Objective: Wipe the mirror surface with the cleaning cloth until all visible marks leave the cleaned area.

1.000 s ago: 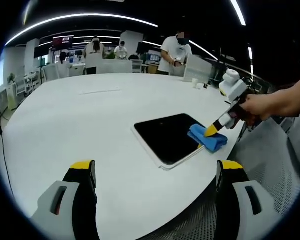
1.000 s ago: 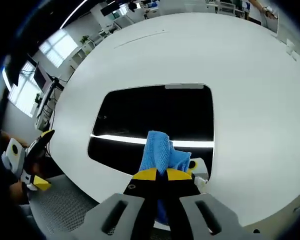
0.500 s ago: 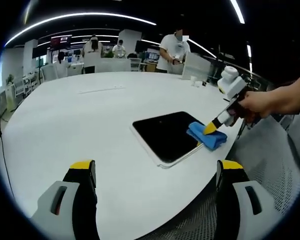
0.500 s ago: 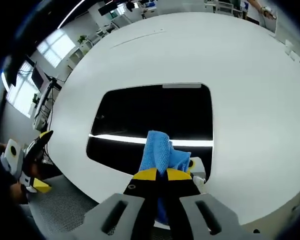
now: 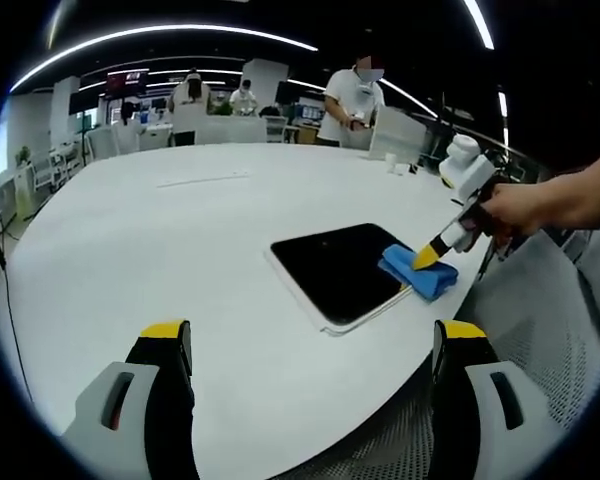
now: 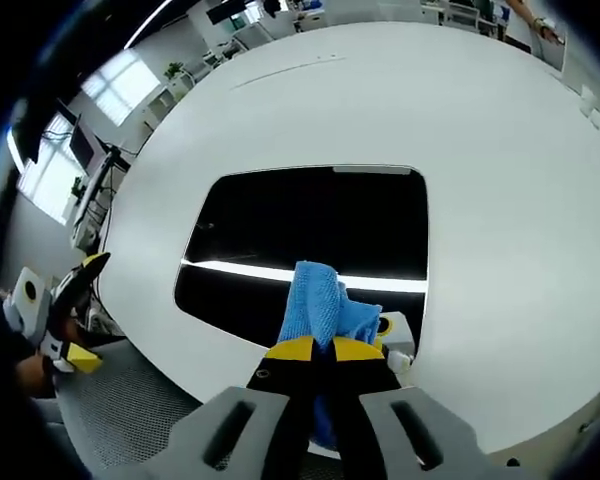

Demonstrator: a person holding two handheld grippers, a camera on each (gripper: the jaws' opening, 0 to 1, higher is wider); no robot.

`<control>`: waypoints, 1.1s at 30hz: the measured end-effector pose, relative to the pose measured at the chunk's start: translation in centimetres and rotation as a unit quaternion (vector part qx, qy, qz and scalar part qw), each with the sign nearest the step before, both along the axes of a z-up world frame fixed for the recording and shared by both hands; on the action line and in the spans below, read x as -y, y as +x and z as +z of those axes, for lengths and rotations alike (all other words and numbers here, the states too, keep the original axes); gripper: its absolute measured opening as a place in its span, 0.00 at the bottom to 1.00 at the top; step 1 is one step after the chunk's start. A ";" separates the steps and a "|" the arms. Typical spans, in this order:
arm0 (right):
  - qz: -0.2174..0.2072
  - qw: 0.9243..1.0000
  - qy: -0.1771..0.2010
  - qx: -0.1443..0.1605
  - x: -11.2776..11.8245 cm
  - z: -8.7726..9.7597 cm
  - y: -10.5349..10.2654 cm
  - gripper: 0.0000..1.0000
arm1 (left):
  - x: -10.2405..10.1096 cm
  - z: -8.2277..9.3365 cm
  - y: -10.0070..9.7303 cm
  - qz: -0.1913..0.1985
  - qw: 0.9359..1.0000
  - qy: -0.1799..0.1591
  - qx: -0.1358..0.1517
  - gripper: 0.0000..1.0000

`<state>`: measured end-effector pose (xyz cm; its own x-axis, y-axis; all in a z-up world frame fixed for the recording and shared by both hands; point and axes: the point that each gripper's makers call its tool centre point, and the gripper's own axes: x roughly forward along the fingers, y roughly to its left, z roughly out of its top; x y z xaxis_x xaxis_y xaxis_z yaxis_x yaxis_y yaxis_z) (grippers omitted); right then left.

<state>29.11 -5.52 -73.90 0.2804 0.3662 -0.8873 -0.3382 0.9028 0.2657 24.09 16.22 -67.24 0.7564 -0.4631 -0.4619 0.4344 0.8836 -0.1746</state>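
Mirror (image 6: 310, 240) lies flat on the white table (image 6: 500, 180), directly ahead of the right gripper (image 6: 314, 348), whose jaws are clamped together on the blue cleaning cloth (image 6: 320, 300); the cloth is bunched just beyond the tips and appears pressed to the mirror's near edge, a hold that suits wiping strokes. Left gripper (image 5: 310, 345) hangs back with its jaws wide apart and holding nothing, well short of the mirror (image 5: 335, 268), evidently kept clear. Marks on the dark glass are too faint to confirm.
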 end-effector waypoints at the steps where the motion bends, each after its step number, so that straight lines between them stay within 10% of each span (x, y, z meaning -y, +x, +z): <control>1: 0.001 1.000 0.000 0.000 0.0 0.0 0.0 0.00 | 0.0 0.0 0.0 0.000 1.000 0.000 0.000 0.99; 33: -0.009 1.000 -0.004 -0.013 2.6 0.1 0.6 0.00 | -0.4 -0.1 0.0 0.013 1.000 -0.001 -0.008 0.99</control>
